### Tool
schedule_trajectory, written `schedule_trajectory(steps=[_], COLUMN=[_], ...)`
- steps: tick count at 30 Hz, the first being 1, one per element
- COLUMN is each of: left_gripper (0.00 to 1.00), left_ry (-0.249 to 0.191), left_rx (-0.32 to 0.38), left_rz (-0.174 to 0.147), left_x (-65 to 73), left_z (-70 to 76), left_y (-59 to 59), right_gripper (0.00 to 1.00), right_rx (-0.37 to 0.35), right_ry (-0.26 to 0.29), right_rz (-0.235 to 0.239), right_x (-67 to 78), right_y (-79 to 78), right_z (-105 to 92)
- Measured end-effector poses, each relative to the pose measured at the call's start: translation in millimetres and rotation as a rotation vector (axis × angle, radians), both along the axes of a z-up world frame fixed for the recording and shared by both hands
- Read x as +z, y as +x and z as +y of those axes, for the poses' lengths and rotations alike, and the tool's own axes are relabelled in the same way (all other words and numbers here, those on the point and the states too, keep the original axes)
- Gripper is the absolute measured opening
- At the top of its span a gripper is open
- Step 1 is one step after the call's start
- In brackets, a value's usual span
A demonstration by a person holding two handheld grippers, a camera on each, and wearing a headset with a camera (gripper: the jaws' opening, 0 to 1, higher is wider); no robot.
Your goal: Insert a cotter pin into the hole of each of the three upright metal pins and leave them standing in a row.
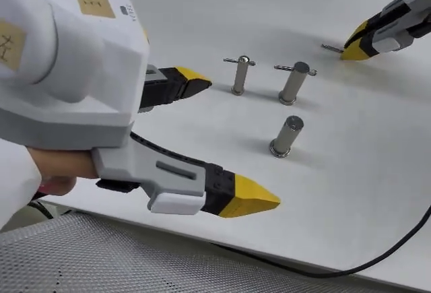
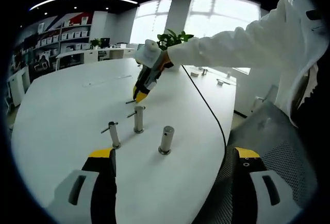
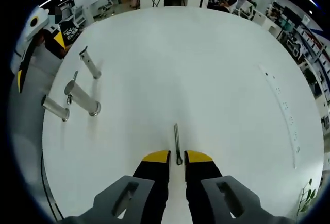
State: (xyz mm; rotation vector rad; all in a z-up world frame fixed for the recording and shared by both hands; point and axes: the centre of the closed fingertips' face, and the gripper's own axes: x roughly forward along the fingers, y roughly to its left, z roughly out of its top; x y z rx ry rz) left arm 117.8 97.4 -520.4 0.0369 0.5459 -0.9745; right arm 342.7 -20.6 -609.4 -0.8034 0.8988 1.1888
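Three upright metal pins stand on the white table. The far pin (image 1: 240, 76) and the middle pin (image 1: 294, 81) each carry a cotter pin through the top. The near pin (image 1: 288, 136) has none. A loose cotter pin (image 3: 177, 140) lies flat on the table, its loop end between the tips of my right gripper (image 3: 178, 158). The jaws there stand a narrow gap apart on either side of it. From the head, the right gripper (image 1: 355, 49) sits at the far right of the pins. My left gripper (image 1: 229, 138) is wide open and holds nothing, just left of the pins.
A black cable (image 1: 377, 259) runs along the table's near edge. A grey mesh chair (image 1: 101, 259) sits below that edge. In the left gripper view, the person's white sleeve (image 2: 227, 44) reaches across the table (image 2: 62, 100).
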Motion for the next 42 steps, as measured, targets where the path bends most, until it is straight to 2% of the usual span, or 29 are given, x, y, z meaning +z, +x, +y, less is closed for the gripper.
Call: schedule_trajectory(steps=[8, 10, 13, 15, 17, 22, 24, 28, 31, 35, 37, 40, 42], left_gripper=[0.91, 0.89, 0.88, 0.88, 0.87, 0.87, 0.87, 0.87, 0.87, 0.87, 0.87, 0.86, 0.86], left_ry=[0.006, 0.019, 0.027, 0.02, 0.02, 0.024, 0.021, 0.024, 0.023, 0.028, 0.031, 0.034, 0.037], left_rx=[-0.003, -0.004, -0.002, 0.0, 0.006, 0.014, 0.015, 0.015, 0.014, 0.014, 0.015, 0.021, 0.025], left_rz=[0.003, 0.017, 0.015, 0.023, 0.026, 0.026, 0.027, 0.025, 0.024, 0.022, 0.02, 0.01, 0.005], left_x=[-2.3, -4.8, -6.9, -7.5, -8.4, -10.2, -10.0, -8.5, -7.2, -5.5, -4.1, -1.4, 0.4], left_z=[0.9, 2.5, 4.0, 4.3, 4.8, 6.3, 7.6, 6.6, 5.9, 3.0, 1.8, 2.1, 3.0], left_y=[0.9, -0.7, -0.9, -1.9, -1.5, 0.2, 0.6, 1.0, 1.1, 1.2, 1.3, 3.7, 6.1], right_gripper=[0.0, 0.0, 0.0, 0.0, 0.0, 0.0, 0.0, 0.0, 0.0, 0.0, 0.0, 0.0, 0.0], right_rx=[-0.003, 0.022, 0.02, 0.056, 0.016, 0.023, 0.047, 0.032, 0.042, 0.039, 0.071, 0.091, 0.122], right_ry=[-0.005, -0.007, -0.004, -0.01, -0.017, -0.05, -0.061, -0.058, -0.055, -0.016, 0.02, 0.081, 0.1], right_rz=[-0.019, -0.04, -0.046, -0.075, -0.074, -0.11, -0.126, -0.114, -0.14, -0.171, -0.242, -0.288, -0.335], right_x=[2.4, 2.3, 2.3, 2.7, 2.8, 1.7, 2.0, 3.5, 9.1, 19.6, 31.7, 51.5, 62.5], right_y=[-5.4, -6.1, -6.8, -7.7, -7.8, -5.3, -4.6, -5.1, -4.7, 0.1, 4.1, -10.0, -16.6], right_z=[2.0, 1.5, 1.8, 2.6, 3.0, 2.0, 1.4, -0.2, -2.3, -3.9, 1.9, 10.1, 13.4])
